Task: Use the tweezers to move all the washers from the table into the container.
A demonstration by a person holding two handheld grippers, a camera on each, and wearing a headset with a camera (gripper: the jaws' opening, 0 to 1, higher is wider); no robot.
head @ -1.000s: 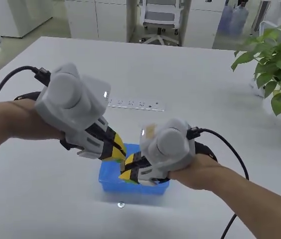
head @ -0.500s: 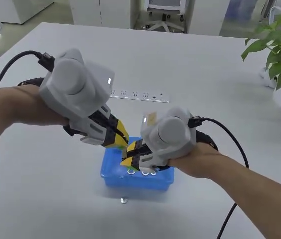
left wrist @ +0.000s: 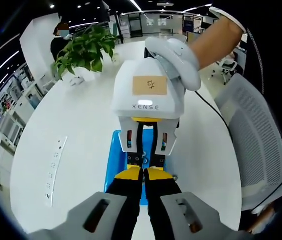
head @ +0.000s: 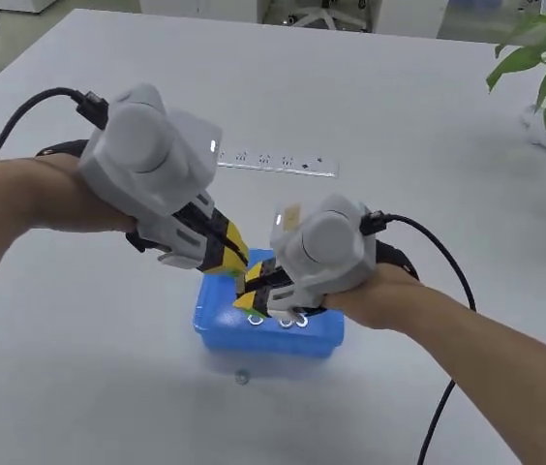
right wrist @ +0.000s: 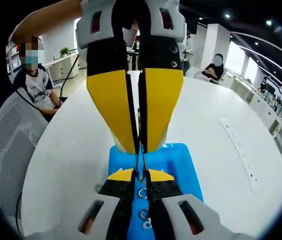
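- "XENSE" stands in grey letters on the white housing of my right gripper (left wrist: 145, 162).
- The tan sticker (left wrist: 149, 85) above it carries handwriting I cannot read.

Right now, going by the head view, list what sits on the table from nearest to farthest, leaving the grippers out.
washer → blue container → power strip
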